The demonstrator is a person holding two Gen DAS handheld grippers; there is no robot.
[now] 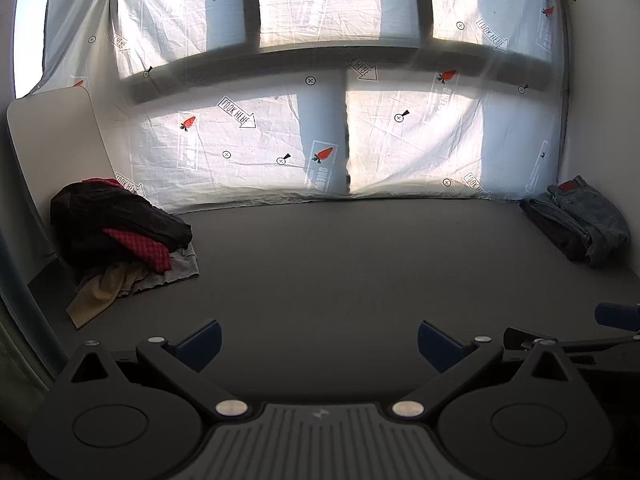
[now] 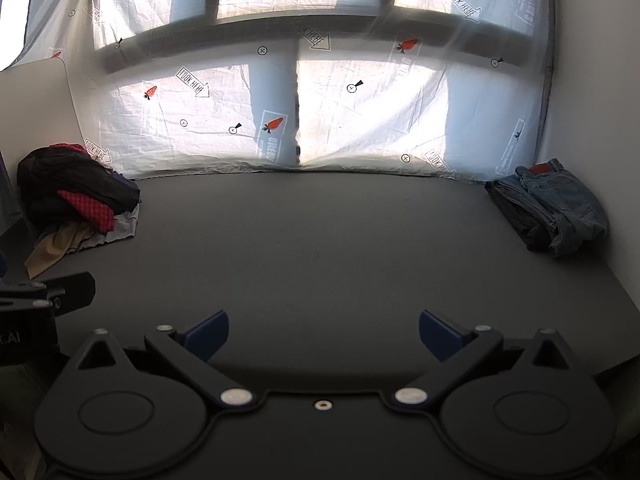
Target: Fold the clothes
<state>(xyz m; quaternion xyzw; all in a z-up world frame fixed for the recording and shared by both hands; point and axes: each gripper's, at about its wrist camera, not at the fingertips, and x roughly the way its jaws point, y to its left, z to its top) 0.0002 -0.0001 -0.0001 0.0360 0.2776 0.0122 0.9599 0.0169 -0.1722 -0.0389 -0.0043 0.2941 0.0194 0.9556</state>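
**Inspector:** Report the grippers.

**Assistant:** The left gripper [image 1: 319, 342] hangs over the near edge of the dark table [image 1: 340, 272], jaws spread wide, nothing between the blue pads. The right gripper [image 2: 324, 334] is likewise spread wide and empty, just beside the left one.

**Inspector:** Where are the clothes?

**Assistant:** In the left wrist view, a loose pile of clothes [image 1: 116, 228] lies at ten o'clock on the table, well apart from both grippers: black cloth on top, a red patterned piece, grey and tan cloth spilling beneath. The folded jeans [image 1: 580, 220] sit at two o'clock by the right wall, stacked on a darker garment. The right wrist view shows the same layout.

**Inspector:** Surroundings?

**Assistant:** At twelve o'clock a white printed sheet [image 1: 320, 120] covers the window, its lower edge touching the table's far side.
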